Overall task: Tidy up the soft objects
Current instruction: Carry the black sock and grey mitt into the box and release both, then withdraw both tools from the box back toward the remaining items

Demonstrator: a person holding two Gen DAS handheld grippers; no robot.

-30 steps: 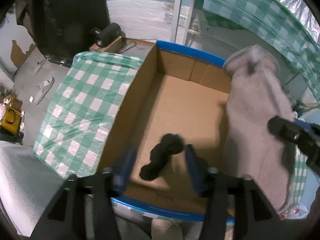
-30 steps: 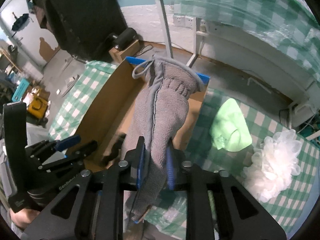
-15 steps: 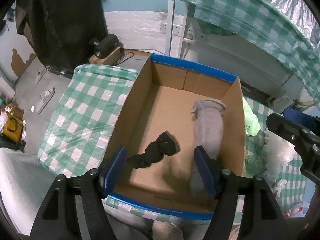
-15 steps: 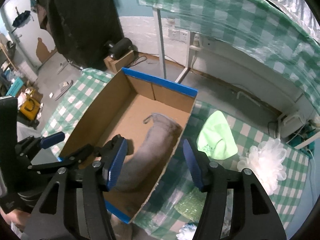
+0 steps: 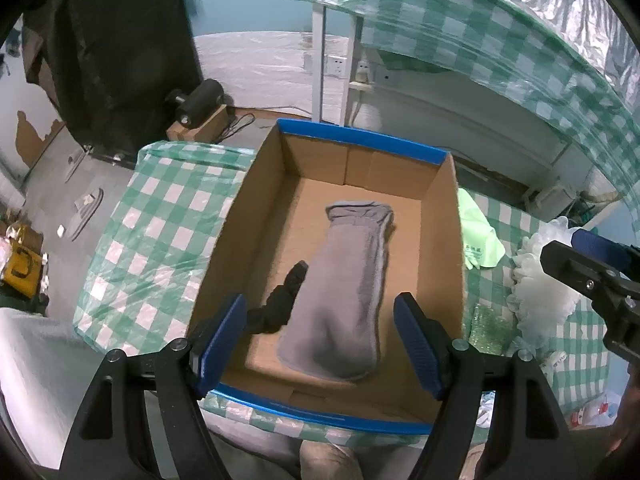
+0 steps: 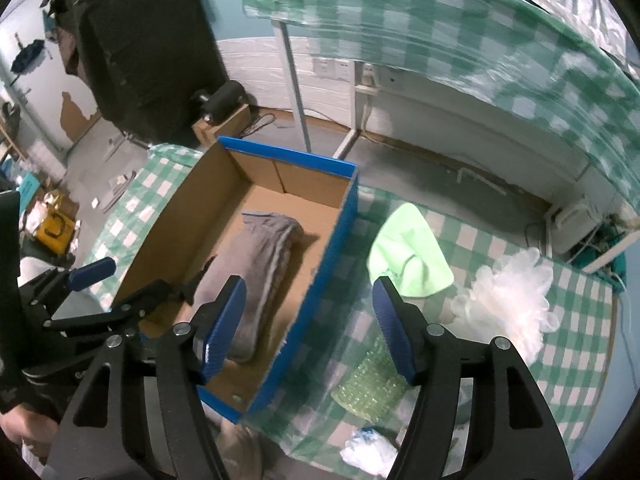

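- Landmark: one cardboard box [image 5: 440, 216] with blue-taped rim, on the green-checked tablecloth [image 5: 160, 240].
- Inside the box: one grey fleece glove/mitt [image 5: 348, 292] lying flat along the floor, one black sock [image 5: 280, 300] touching its left edge. Two soft items are in.
- Left gripper [image 5: 320, 344] hovers over the near end of the box, fingers wide apart, nothing between them.
- Right gripper [image 6: 308, 328] is spread too and empty, straddling the box's right wall; half over the box, half over the cloth.
- Right of the box, still out on the cloth: one light green cloth [image 6: 408, 256] just beside the wall, one white mesh bath pouf [image 6: 508, 300] further right, one green bubbly pad [image 6: 372, 380] near the front, one white crumpled item [image 6: 368, 452] at the front edge, type unclear.
- Step, as a judgement: between picks; both tools are free, the next item is not yet chosen.
- Next move likely: right gripper goes right of the box to the green cloth, the nearest item, drops low, pinches a fold, lifts clear of the wall.
- Count: 2 in the box, 4 outside, 2 grippers, 1 box.
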